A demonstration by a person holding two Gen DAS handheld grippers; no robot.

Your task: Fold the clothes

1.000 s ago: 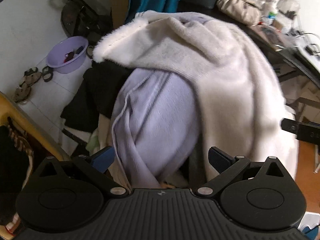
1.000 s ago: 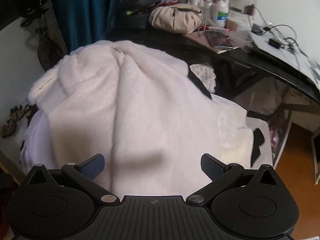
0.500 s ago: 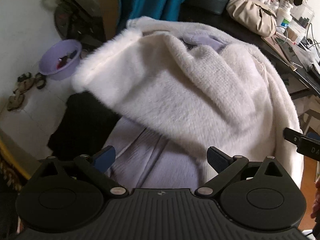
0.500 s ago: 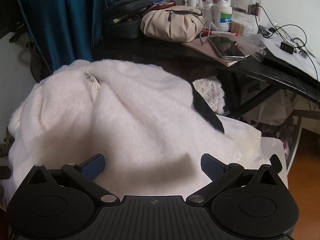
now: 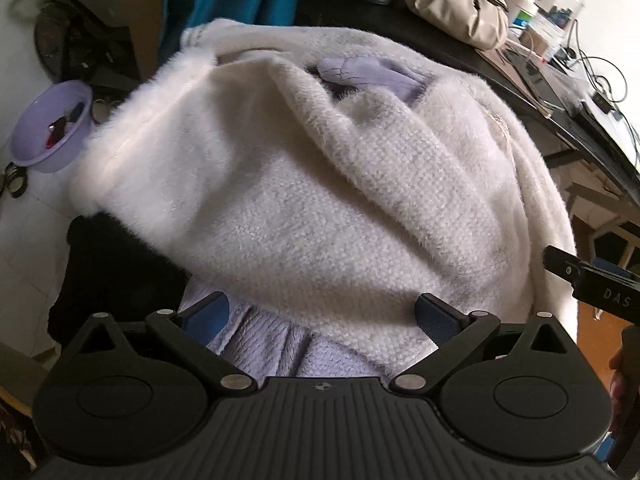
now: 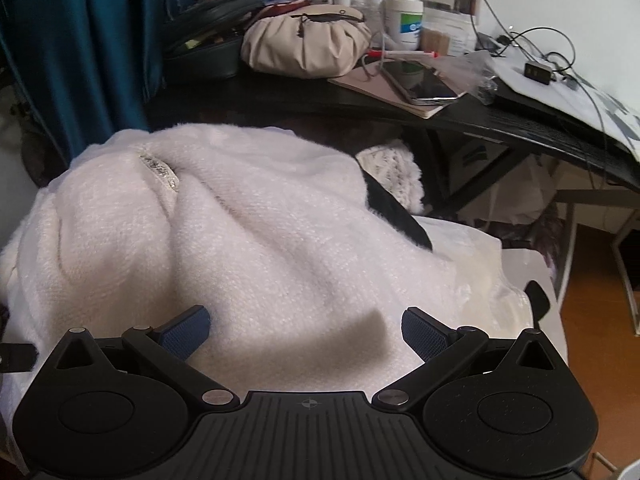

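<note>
A fluffy white sweater [image 5: 320, 184] lies heaped on top of a clothes pile and fills both views [image 6: 248, 240]. Under it lies a lilac fleece garment [image 5: 264, 348], showing at the near edge and again at the top [image 5: 368, 72]. My left gripper [image 5: 322, 314] is open just above the sweater's near hem, nothing between its blue pads. My right gripper [image 6: 306, 330] is open too, low over the sweater's right side. The other gripper's black tip [image 5: 580, 276] shows at the right edge of the left wrist view.
A black garment [image 5: 116, 276] hangs at the pile's left. A lilac basin [image 5: 52, 128] and sandals sit on the white floor. Behind stands a dark desk [image 6: 320, 96] with a beige pouch [image 6: 308, 44], phone, bottles and cables. A teal curtain [image 6: 76, 48] hangs at left.
Both grippers have moved forward and down towards the pile. The white sweater now fills more of each view, and less of the lilac garment shows in the left view.
</note>
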